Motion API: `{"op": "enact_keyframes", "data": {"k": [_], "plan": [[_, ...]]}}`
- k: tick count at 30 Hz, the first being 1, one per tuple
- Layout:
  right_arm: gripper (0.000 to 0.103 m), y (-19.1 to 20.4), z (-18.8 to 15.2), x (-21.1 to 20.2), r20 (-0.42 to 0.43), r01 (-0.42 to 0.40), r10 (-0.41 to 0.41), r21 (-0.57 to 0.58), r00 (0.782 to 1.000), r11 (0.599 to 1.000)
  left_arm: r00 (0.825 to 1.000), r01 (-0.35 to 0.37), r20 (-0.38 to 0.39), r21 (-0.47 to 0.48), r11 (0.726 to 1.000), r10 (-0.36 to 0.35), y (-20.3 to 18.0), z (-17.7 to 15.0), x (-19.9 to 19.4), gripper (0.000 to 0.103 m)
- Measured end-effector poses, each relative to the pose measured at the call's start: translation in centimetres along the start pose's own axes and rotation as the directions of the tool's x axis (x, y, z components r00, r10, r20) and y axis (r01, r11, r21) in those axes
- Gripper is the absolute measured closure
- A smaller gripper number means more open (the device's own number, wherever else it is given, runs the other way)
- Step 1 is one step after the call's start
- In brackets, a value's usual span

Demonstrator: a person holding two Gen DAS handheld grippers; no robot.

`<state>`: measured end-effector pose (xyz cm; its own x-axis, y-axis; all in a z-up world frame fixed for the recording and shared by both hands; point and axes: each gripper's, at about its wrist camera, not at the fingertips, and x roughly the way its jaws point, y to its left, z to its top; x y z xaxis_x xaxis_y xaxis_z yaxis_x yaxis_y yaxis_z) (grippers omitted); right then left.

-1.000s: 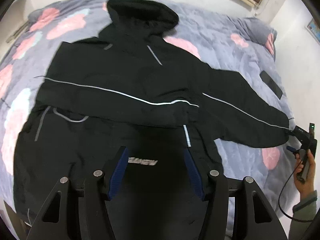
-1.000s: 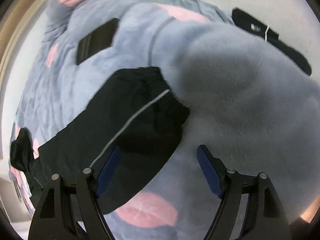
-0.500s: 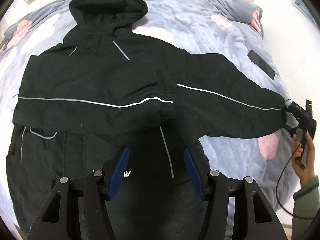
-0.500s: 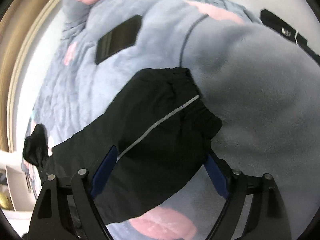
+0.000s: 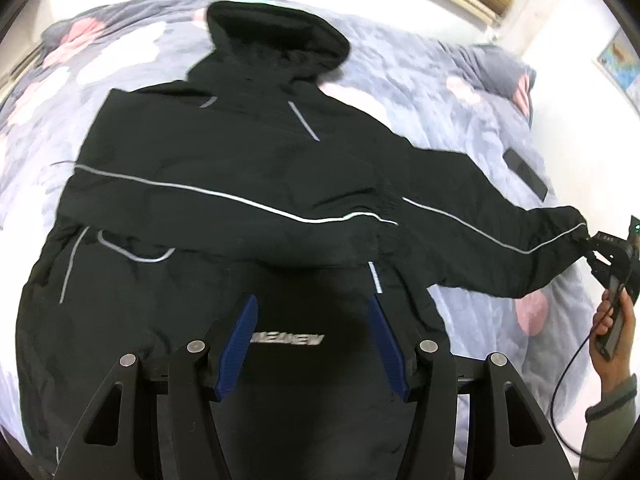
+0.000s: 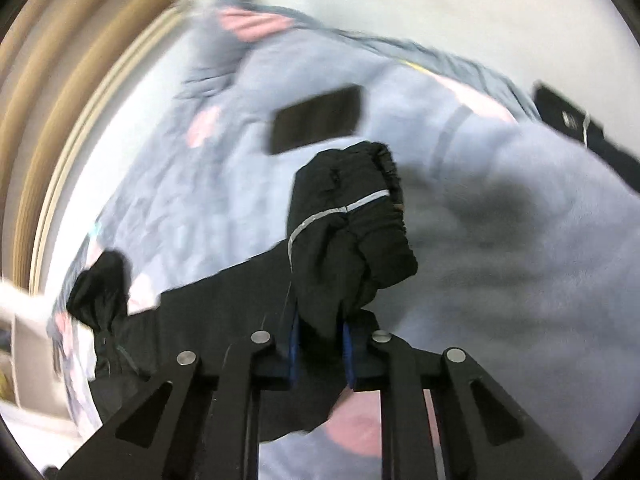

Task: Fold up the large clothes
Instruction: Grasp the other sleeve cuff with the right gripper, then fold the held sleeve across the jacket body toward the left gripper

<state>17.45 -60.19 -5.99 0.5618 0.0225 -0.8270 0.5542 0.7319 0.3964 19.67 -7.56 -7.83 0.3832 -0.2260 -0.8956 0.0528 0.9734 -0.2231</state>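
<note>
A black hooded jacket [image 5: 240, 152] with thin silver stripes lies spread on the bed, hood [image 5: 276, 36] at the far end. One sleeve [image 5: 192, 204] is folded across the chest. The other sleeve [image 5: 480, 232] stretches out to the right. My right gripper [image 6: 320, 332] has its jaws closing tight on that sleeve's cuff [image 6: 352, 216], which bunches up between the blue pads and hangs clear of the blanket. From the left wrist view the right gripper [image 5: 600, 248] shows at the sleeve's end. My left gripper [image 5: 312, 304] hovers open over the jacket's lower front, with nothing between its fingers.
A grey-blue blanket [image 5: 420, 80] with pink flowers covers the bed. A dark phone [image 5: 526, 174] lies on it beyond the held cuff, also seen as a phone [image 6: 316, 118] from the right wrist. A person's hand [image 5: 612, 320] holds the right gripper. Another dark garment [image 6: 580, 128] lies at the far right.
My right gripper went from wide open around the cuff to shut on it and raised it off the blanket. The left gripper's view swung over the jacket and back; its jaws stayed the same.
</note>
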Motion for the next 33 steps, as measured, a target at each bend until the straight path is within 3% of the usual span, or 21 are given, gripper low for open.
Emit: {"op": "enact_keyframes", "data": {"k": [8, 19, 26, 29, 33], "plan": [[0.086, 14.2, -6.3, -4.6, 0.061, 0.042, -0.026, -0.293, 0.998, 0.955, 0.999, 0.021, 0.037, -0.012, 1.0, -0.02, 6.3, -2.1, -3.9, 0.043], [0.086, 32.6, -17.3, -5.6, 0.065, 0.003, 0.034, -0.494, 0.997, 0.869, 0.998, 0.053, 0.031, -0.021, 0.998, -0.052, 17.8, -3.3, -6.8, 0.043], [0.086, 44.8, -25.9, -2.9, -0.006, -0.068, 0.083, -0.626, 0.997, 0.777, 0.997, 0.068, 0.044, 0.019, 0.998, -0.068, 23.6, -0.7, -7.9, 0.043], [0.086, 49.7, -29.9, 0.5, -0.102, -0.128, 0.081, -0.649, 0.991, 0.75, 0.996, 0.086, 0.037, 0.018, 0.996, -0.086, 25.4, 0.3, -7.7, 0.043], [0.086, 53.4, -34.8, 6.5, -0.226, -0.17, 0.016, -0.681, 0.974, 0.712, 0.994, 0.102, 0.027, 0.004, 0.995, -0.102, 26.9, 1.2, -6.9, 0.043]]}}
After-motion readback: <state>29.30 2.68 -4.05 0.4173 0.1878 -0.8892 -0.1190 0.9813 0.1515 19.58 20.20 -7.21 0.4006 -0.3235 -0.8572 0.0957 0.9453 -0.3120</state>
